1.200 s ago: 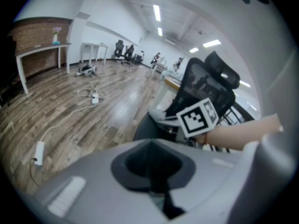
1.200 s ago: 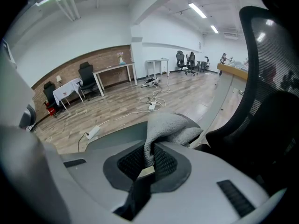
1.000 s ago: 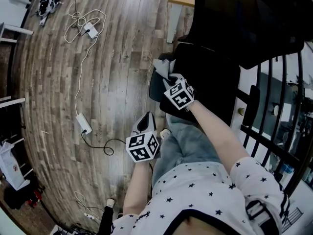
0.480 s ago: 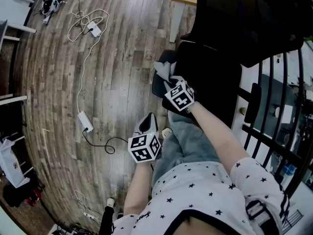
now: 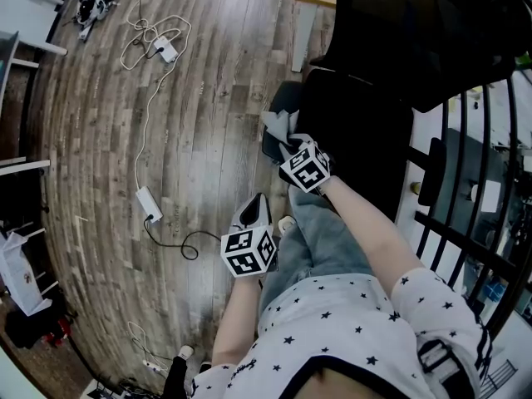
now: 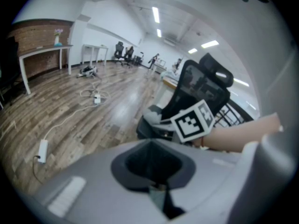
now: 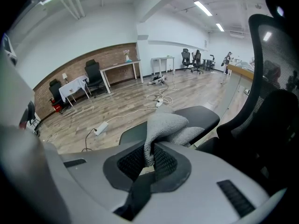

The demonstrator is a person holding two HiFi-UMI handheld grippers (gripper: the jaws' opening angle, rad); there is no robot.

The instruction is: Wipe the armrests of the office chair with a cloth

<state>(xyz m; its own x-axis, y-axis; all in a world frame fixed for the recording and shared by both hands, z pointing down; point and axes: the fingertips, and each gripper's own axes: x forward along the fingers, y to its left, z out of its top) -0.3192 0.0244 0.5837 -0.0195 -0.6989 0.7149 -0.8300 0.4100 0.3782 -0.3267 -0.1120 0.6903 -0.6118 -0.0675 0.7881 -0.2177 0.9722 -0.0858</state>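
The black office chair (image 5: 366, 98) stands ahead of me, and its left armrest (image 5: 274, 152) lies over the wood floor. My right gripper (image 5: 287, 144) is shut on a grey cloth (image 5: 278, 124), which rests on the armrest pad. In the right gripper view the cloth (image 7: 169, 124) bunches out of the jaws onto the black armrest (image 7: 202, 116), just ahead of that gripper (image 7: 149, 158). My left gripper (image 5: 253, 212) hangs lower and to the left, off the chair, shut and holding nothing. In its own view the left gripper (image 6: 154, 174) points toward the chair (image 6: 202, 85).
White cables and power strips (image 5: 148, 202) trail across the wood floor (image 5: 199, 98) on the left. A desk leg (image 5: 303, 36) stands behind the armrest. A black railing (image 5: 465, 223) runs along the right. The person's jeans-clad leg (image 5: 320, 231) is under the right arm.
The right gripper and the cloth have slid a little nearer to me along the armrest. The left gripper has barely moved.
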